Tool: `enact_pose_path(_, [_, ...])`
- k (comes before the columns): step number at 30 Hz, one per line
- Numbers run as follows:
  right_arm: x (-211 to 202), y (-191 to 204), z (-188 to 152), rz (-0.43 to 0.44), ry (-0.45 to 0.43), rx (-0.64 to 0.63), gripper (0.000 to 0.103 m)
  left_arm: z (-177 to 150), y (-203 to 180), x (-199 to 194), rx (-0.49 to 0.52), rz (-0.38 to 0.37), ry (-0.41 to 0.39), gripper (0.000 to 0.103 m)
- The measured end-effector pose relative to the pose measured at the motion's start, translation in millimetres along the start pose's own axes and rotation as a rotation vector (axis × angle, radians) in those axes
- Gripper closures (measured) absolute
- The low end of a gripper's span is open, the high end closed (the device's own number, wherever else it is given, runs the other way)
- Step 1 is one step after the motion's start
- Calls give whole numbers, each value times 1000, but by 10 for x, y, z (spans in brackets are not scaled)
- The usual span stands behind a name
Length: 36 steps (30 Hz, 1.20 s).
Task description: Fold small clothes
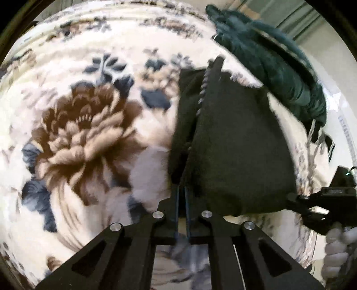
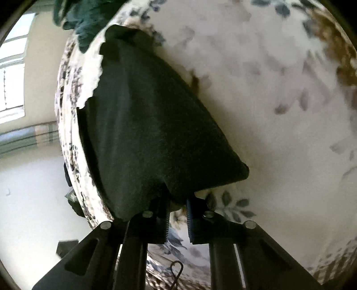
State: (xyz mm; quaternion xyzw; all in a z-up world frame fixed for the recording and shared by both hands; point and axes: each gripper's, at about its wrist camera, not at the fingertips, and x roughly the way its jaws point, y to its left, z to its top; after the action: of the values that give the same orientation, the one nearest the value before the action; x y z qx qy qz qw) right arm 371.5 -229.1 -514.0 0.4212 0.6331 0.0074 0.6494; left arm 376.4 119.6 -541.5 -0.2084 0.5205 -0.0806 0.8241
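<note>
A small black garment [image 1: 234, 145] hangs stretched above the floral blanket [image 1: 89, 133], held at two corners. My left gripper [image 1: 181, 191] is shut on its near corner; a scalloped trim runs up the fabric from the jaws. My right gripper [image 1: 292, 198] shows at the right edge of the left wrist view, pinching the other corner. In the right wrist view the same black garment [image 2: 156, 133] spreads up from my right gripper [image 2: 177, 207], whose jaws clamp its edge. The far edge of the cloth rests on the blanket [image 2: 267, 111].
A dark green fuzzy garment [image 1: 279, 67] lies on the blanket's far right edge; it also shows in the right wrist view [image 2: 84, 20]. Beyond the bed edge are a pale floor [image 2: 29, 189], a wall and a window [image 2: 11, 73].
</note>
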Motion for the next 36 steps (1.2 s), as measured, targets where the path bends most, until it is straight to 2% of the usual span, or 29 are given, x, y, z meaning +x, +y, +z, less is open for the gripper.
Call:
enact_pose_path(3, [144, -21, 45, -30, 45, 5, 89, 48, 45, 33, -69, -57, 43, 99])
enact_pose_path(5, [196, -37, 132, -46, 89, -20, 85, 76, 147, -75, -184, -161, 35, 97])
enact_pose_path(7, [73, -31, 190, -58, 102, -55, 81, 138, 188, -226, -240, -166, 4, 93])
enact_pose_path(8, [6, -7, 215, -73, 96, -82, 79, 196, 185, -273, -255, -174, -17, 84])
enact_pose_path(9, [-66, 23, 247, -94, 84, -112, 69, 269, 169, -295, -257, -180, -32, 77])
enact_pose_path(10, [-175, 80, 289, -120, 52, -159, 59, 392, 121, -290, -247, -190, -49, 61])
enact_pose_path(11, [-235, 109, 316, -139, 30, -184, 57, 528, 57, -263, -231, -200, -66, 52])
enact_pose_path(12, [-309, 158, 362, -164, -3, -221, 56, 699, -33, -193, -208, -194, -79, 50])
enact_pose_path(14, [-334, 273, 528, -183, -35, -271, 56, 995, -199, 53, -148, -201, -53, 50])
enact_pose_path(16, [-305, 366, 735, -165, -53, -276, 55, 1301, -338, 446, -90, -140, 18, 50])
enact_pose_path(18, [-247, 480, 938, -138, -77, -291, 49, 1539, -344, 718, -54, -112, 47, 51])
enact_pose_path(19, [-195, 575, 1070, -120, -94, -306, 49, 1656, -323, 800, -39, -79, 37, 61])
enact_pose_path(20, [-129, 670, 1188, -110, -97, -324, 49, 1744, -295, 848, -32, -77, 28, 85])
enact_pose_path(22, [46, 883, 1420, -136, -105, -377, 49, 1881, -211, 859, -39, -81, 8, 98])
enact_pose_path(24, [220, 1055, 1635, -181, -118, -415, 52, 1970, -159, 815, -29, -86, -19, 99])
enact_pose_path(25, [289, 1122, 1749, -199, -120, -428, 79, 1993, -132, 814, -27, -82, -20, 100])
enact_pose_path(26, [310, 1146, 1818, -220, -132, -433, 91, 1997, -78, 815, -33, -83, -17, 100])
enact_pose_path(27, [318, 1153, 1876, -224, -131, -427, 90, 1998, -44, 820, -47, -86, -14, 100])
enact_pose_path(30, [318, 1205, 1865, -235, -146, -477, 91, 2016, 21, 874, -124, -171, 26, 97])
enact_pose_path(32, [358, 1248, 1797, -275, -152, -535, 90, 2051, 17, 930, -154, -200, 51, 84])
enact_pose_path(33, [399, 1286, 1788, -297, -148, -555, 87, 2058, -11, 944, -145, -218, 52, 83])
enact_pose_path(34, [442, 1309, 1805, -311, -134, -562, 78, 2054, -65, 976, -116, -199, 60, 84])
enact_pose_path(36, [489, 1325, 1828, -298, -128, -553, 77, 2043, -186, 995, -48, -159, 50, 90])
